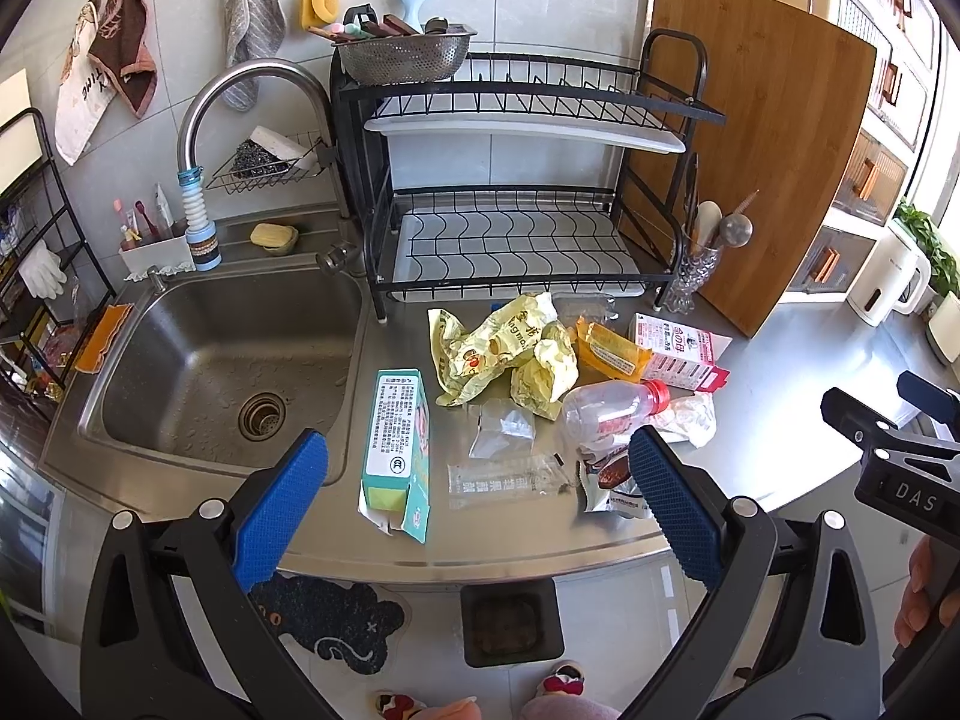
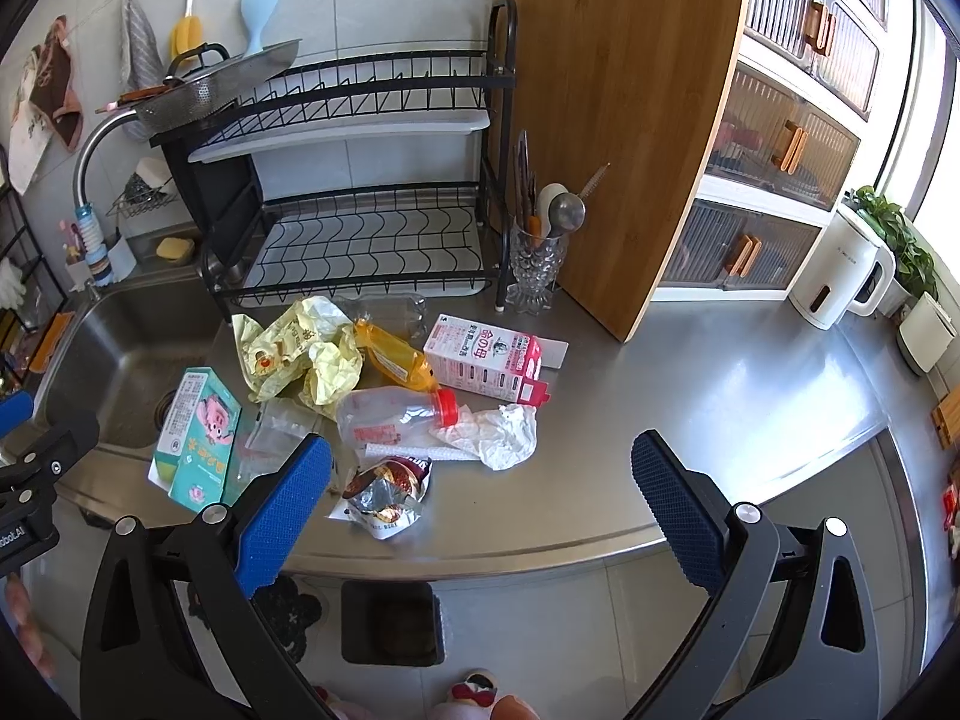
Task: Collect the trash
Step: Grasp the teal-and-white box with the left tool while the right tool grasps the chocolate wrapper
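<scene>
From the left wrist we look down and forward over the counter edge [image 1: 480, 564], sink [image 1: 198, 372] at left. From the right wrist, same height, shifted rightward toward the kettle [image 2: 840, 270]. Both share the dish rack [image 1: 510, 192], trash pile, floor bin [image 2: 390, 624].

Table [image 2: 750, 396] right of the tissue [image 2: 501, 432] is open; dish rack [image 2: 360, 192] and cutting board [image 2: 624, 120] block behind the litter.

Trash heap on the counter [image 2: 720, 396] before the dish rack [image 2: 360, 192], sink [image 1: 198, 360] at its left, bin [image 2: 393, 624] below the front edge
</scene>
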